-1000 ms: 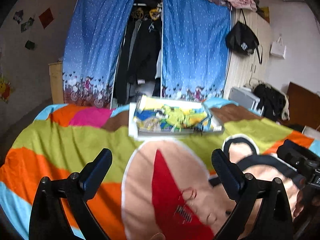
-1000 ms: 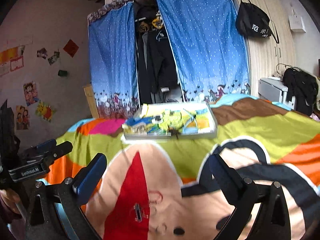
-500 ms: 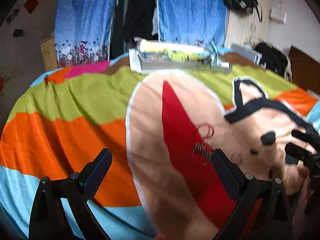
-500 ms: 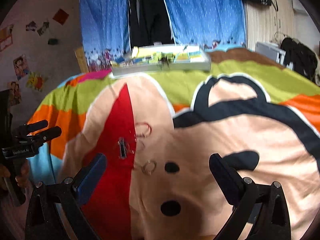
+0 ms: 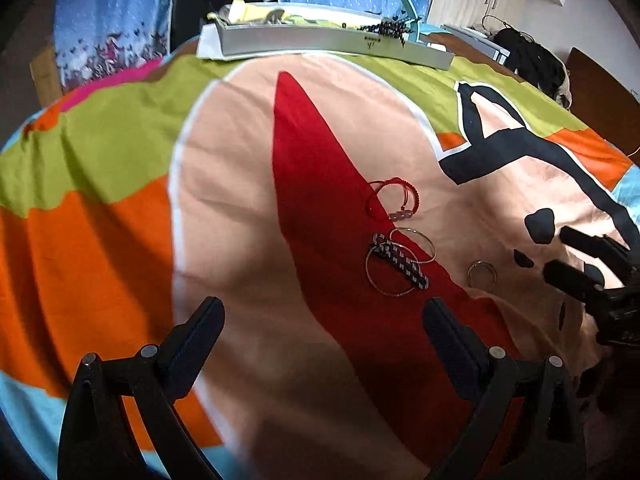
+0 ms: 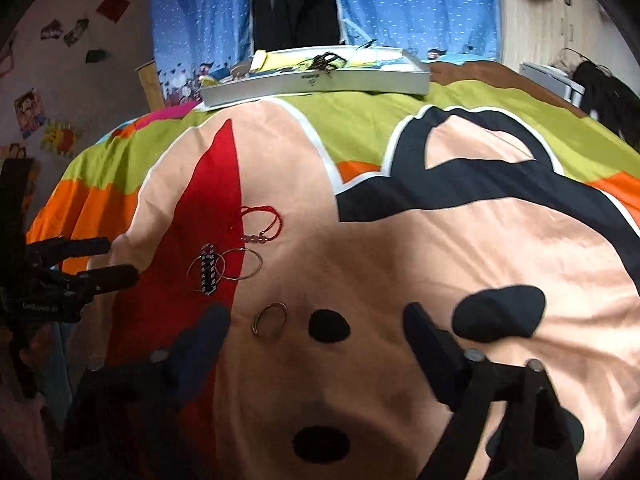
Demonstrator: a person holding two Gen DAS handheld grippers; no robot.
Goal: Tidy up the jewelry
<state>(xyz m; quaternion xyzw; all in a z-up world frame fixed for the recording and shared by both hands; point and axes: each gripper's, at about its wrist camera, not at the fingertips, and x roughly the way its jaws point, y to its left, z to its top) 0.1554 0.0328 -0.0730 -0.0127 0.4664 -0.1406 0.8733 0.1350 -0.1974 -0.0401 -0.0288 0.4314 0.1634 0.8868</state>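
Now both grippers, left (image 5: 322,334) & right (image 6: 316,330), agape, dipped closer over bracelets (image 5: 394,256) vs 1s ago.

The bed (image 5: 100,240) lies broad and flat, with bare cover on every side of the jewelry cluster. The red cord bracelet (image 5: 394,200), two thin hoops (image 5: 400,264) under a dark beaded band (image 5: 402,262) and a small ring (image 5: 482,274) lie close together, the ring a little apart. The left hand-held gripper (image 5: 322,340) and right hand-held gripper (image 6: 316,344) stand wide open, near each other. The tray (image 5: 320,42) sits well apart at the far edge.
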